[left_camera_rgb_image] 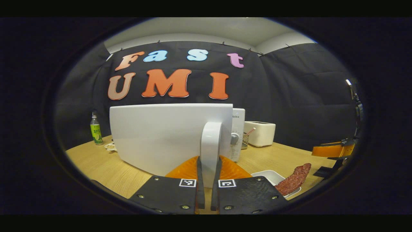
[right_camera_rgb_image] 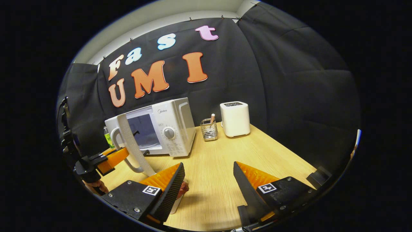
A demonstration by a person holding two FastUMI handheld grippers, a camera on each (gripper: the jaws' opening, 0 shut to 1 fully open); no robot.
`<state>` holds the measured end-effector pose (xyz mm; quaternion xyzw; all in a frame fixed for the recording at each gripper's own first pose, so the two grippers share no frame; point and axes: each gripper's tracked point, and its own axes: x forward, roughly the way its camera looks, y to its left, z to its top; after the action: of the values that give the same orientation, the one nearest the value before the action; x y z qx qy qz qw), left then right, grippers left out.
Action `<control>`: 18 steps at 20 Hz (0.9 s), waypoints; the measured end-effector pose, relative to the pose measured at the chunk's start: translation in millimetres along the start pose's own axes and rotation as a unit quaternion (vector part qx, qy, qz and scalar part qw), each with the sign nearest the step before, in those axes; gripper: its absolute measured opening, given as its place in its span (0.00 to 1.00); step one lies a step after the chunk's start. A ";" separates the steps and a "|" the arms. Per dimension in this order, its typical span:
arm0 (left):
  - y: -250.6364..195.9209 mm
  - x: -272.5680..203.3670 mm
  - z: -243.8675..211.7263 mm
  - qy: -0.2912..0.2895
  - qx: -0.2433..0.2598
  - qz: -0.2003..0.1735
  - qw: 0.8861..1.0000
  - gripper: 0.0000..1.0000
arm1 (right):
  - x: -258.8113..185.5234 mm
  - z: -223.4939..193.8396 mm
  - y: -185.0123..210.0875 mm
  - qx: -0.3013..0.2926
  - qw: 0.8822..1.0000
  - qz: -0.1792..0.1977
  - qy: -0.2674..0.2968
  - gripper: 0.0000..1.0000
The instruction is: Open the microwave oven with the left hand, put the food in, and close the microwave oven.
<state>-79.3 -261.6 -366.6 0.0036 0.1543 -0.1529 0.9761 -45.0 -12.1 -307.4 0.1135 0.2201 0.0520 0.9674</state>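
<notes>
The white microwave (right_camera_rgb_image: 173, 125) stands at the back of the wooden table (right_camera_rgb_image: 225, 161), its door (left_camera_rgb_image: 161, 135) swung partly open. My left gripper (left_camera_rgb_image: 208, 167) is shut on the door's upright handle (left_camera_rgb_image: 210, 141); the right gripper view shows that gripper (right_camera_rgb_image: 124, 154) at the handle (right_camera_rgb_image: 125, 141) from the side. The food, a dark red slice of meat (left_camera_rgb_image: 294, 178), lies across a white tray (left_camera_rgb_image: 270, 175) on the table. My right gripper (right_camera_rgb_image: 209, 180) is open and low over the table, and the meat (right_camera_rgb_image: 184, 187) peeks out just behind its left finger. In the left gripper view it (left_camera_rgb_image: 317, 161) hangs beyond the tray.
A white toaster (right_camera_rgb_image: 235, 119) and a wire holder (right_camera_rgb_image: 208, 129) stand right of the microwave. A green-labelled bottle (left_camera_rgb_image: 95, 130) and a small dish (left_camera_rgb_image: 110, 146) sit on its far side. A hand (right_camera_rgb_image: 95, 187) holds the left gripper.
</notes>
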 end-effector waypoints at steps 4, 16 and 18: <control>24.3 -46.6 3.8 -0.033 -0.009 -0.012 0.999 0.12 | 3.8 -8.3 13.7 0.001 1.000 0.006 0.015 0.94; 130.0 -150.8 4.9 -0.053 -0.007 0.023 0.998 0.12 | 11.8 -21.6 33.2 -0.006 0.999 -0.022 0.038 0.95; 150.9 -159.9 6.0 -0.053 -0.004 0.038 0.998 0.12 | 13.9 -23.1 33.3 -0.009 0.999 -0.030 0.039 0.94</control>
<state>-177.1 -70.5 -318.6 -0.0027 0.1030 -0.1151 0.9880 -44.3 26.8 -325.3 0.0962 0.2610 0.0288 0.9601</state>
